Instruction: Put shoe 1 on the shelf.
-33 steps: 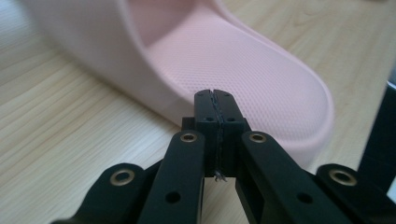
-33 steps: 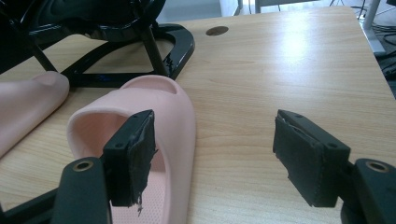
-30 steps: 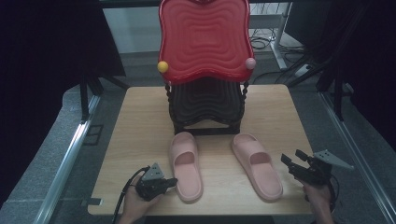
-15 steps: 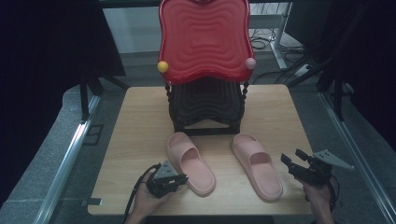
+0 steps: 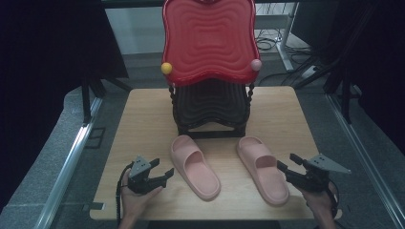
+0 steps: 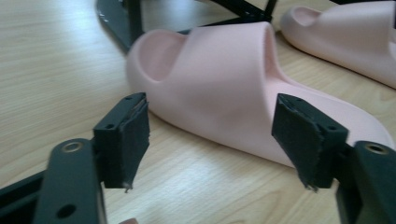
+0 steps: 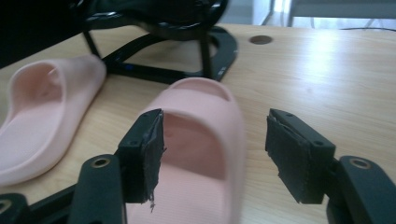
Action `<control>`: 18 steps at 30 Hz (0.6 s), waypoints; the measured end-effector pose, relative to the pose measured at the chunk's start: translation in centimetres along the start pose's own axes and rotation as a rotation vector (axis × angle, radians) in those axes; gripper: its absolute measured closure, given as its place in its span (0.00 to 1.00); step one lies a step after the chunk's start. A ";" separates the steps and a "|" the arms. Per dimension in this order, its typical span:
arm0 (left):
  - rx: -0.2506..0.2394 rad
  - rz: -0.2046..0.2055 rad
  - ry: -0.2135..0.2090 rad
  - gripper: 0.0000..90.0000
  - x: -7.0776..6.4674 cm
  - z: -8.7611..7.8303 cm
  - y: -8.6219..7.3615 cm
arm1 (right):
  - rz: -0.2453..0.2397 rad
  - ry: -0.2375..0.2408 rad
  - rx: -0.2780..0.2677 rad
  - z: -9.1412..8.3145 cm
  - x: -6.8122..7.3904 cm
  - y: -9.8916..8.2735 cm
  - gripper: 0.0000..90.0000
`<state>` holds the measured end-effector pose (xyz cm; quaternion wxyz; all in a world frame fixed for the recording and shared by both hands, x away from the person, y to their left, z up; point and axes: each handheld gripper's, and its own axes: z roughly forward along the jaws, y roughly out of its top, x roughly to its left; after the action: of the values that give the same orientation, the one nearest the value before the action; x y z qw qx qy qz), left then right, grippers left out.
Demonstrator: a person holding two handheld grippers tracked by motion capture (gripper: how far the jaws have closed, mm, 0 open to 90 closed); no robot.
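Two pink slippers lie on the wooden table (image 5: 143, 119). The left slipper (image 5: 195, 166) (image 6: 233, 88) is angled, toe to the far left. My left gripper (image 5: 161, 169) (image 6: 212, 135) sits just left of its heel; its jaws have just been opening, and they stand open with the slipper beyond the pads, not between them. The right slipper (image 5: 263, 169) (image 7: 201, 135) points away from me. My right gripper (image 5: 286, 162) (image 7: 219, 154) is at its heel side, open; its jaws have just been closing a little, and the slipper's heel lies between them without the pads pressing on it.
A red wavy chair (image 5: 208, 40) on a black frame (image 5: 210, 107) stands at the table's far middle, close behind the slippers' toes. Bare wood lies to the left and right of it. The table's near edge (image 5: 215, 215) is just below my hands.
The left slipper was turned, its heel swinging right. The left gripper then let go of it, opened wide and drew back to the left. The right gripper's jaws have narrowed slightly.
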<state>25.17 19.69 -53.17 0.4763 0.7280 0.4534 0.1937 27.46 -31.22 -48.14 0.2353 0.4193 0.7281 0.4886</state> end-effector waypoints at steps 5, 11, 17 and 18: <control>0.030 -0.015 0.016 0.24 0.5 0.2 -0.3 | -0.055 0.068 0.042 1.1 2.7 0.4 0.47; 0.040 -0.050 0.009 0.23 1.1 0.1 -0.7 | -0.118 0.113 0.074 2.2 5.4 1.1 0.49; 0.028 -0.084 0.015 0.23 2.1 -0.8 -0.7 | -0.145 0.161 0.109 4.2 8.1 1.6 0.54; 0.028 -0.084 0.015 0.23 2.1 -0.8 -0.7 | -0.145 0.161 0.109 4.2 8.1 1.6 0.54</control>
<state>25.38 21.94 -53.70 0.4706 0.7134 0.4896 0.1728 26.85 -21.97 -47.91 0.1876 0.3371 0.7986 0.4620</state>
